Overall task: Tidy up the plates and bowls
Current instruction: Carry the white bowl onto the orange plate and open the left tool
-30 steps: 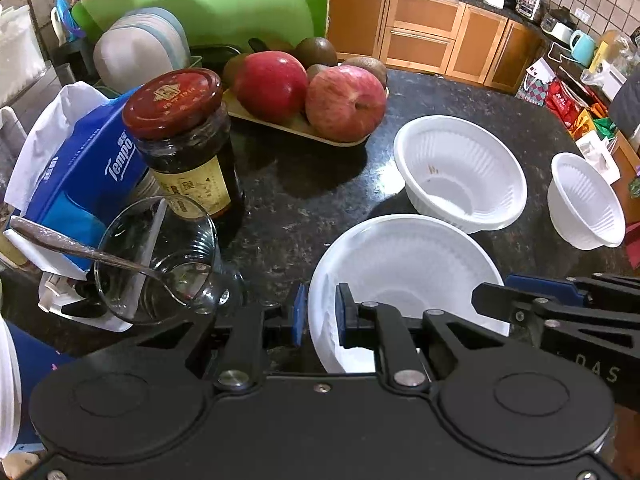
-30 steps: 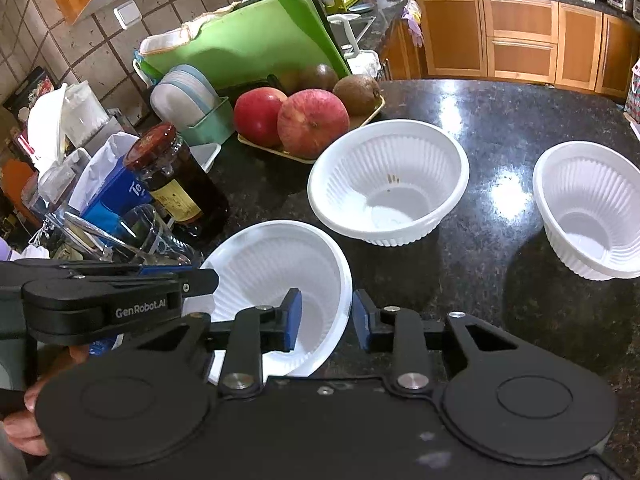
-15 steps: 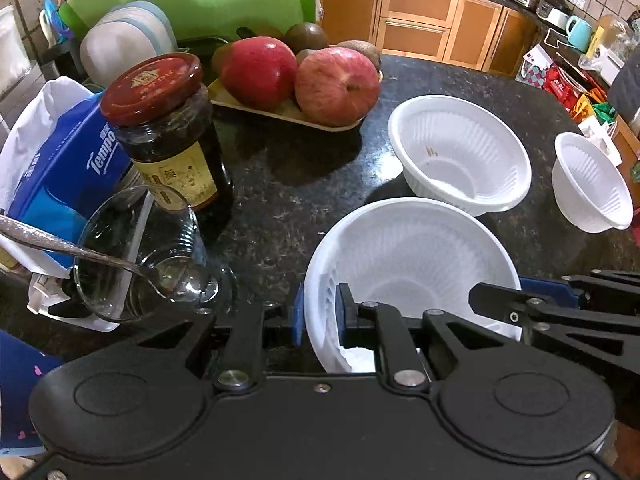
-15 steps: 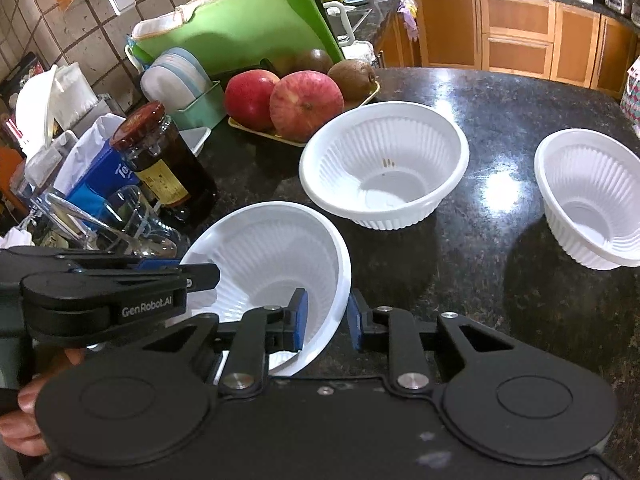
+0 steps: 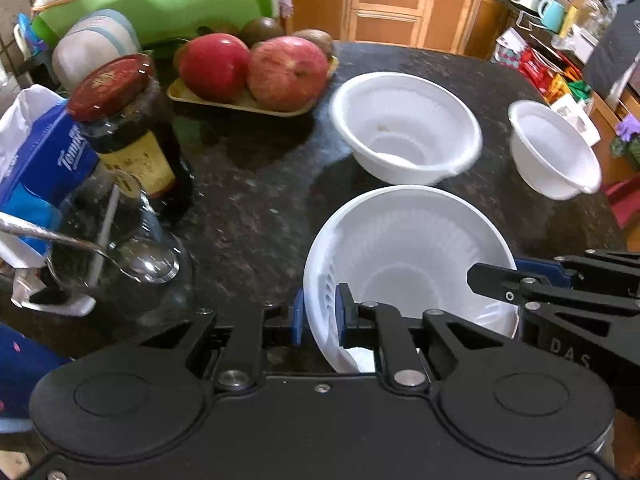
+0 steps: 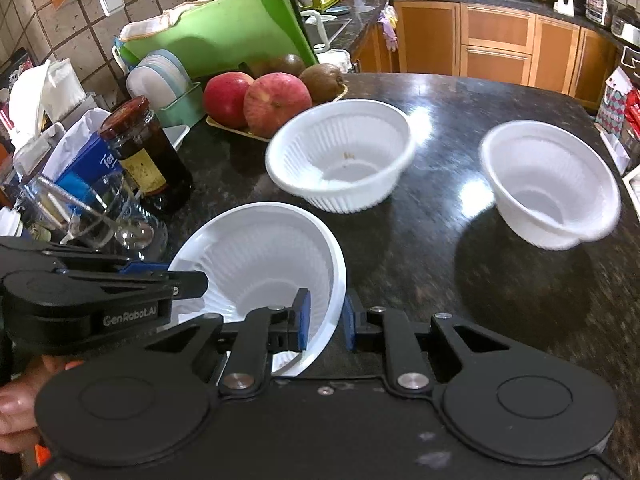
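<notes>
While the nearest bowl [image 5: 408, 256] sits tilted at six o'clock on the dark tabletop [image 5: 256, 200], the left tongs [image 5: 318, 316] pinch its left rim, and the right tongs [image 6: 326, 322] are closing across its right rim. It looks light, thin, flexible plastic, likely slippery, so the rolled rim is the sensible hold. A second bowl [image 6: 340, 156] lies at twelve, a third [image 6: 550, 184] at two. Only the right view shows a hand [image 6: 16, 408]; only the left shows the spoon [image 5: 136, 260] clearly.
</notes>
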### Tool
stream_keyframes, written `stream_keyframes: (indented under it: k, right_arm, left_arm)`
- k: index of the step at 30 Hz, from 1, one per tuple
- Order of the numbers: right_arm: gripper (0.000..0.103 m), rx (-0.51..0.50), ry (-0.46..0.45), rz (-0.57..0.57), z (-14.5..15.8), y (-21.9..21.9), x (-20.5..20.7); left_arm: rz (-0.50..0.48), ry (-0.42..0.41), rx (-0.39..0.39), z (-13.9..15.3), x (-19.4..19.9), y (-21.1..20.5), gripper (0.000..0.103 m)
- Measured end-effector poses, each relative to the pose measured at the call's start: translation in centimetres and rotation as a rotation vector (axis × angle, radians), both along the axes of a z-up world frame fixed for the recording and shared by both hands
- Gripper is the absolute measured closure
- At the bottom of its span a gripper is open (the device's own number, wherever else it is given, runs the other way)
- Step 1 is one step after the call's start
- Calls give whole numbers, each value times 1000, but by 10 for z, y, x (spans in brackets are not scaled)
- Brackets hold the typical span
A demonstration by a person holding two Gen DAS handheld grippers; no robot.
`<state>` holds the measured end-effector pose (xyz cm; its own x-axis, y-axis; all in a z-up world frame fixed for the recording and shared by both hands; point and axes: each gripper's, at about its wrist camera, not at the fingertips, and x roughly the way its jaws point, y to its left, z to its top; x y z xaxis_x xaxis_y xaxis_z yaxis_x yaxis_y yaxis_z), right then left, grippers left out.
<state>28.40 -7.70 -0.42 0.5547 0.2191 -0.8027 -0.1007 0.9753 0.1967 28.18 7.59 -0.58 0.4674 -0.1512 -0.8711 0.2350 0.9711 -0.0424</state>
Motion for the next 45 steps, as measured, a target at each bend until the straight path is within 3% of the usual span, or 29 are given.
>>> stream_keyframes:
  k: [15,22,30,45]
  right_arm:
    - [84,34,7,-144,3,-66,-114]
    - [83,42,11,-198,2,-86,-146]
    - [82,38,-8,-210,7,-101,-165]
    - [80,51,3,-164,2,-105,-156]
  left_arm:
    - [-206,37,-41,3,-81,-56,82]
    - [-267,39,-63,7,-109,-76,82]
    - [-266,53,-71,5,-121,-84,82]
    - [-174,25,-62,7,-126,-87,82]
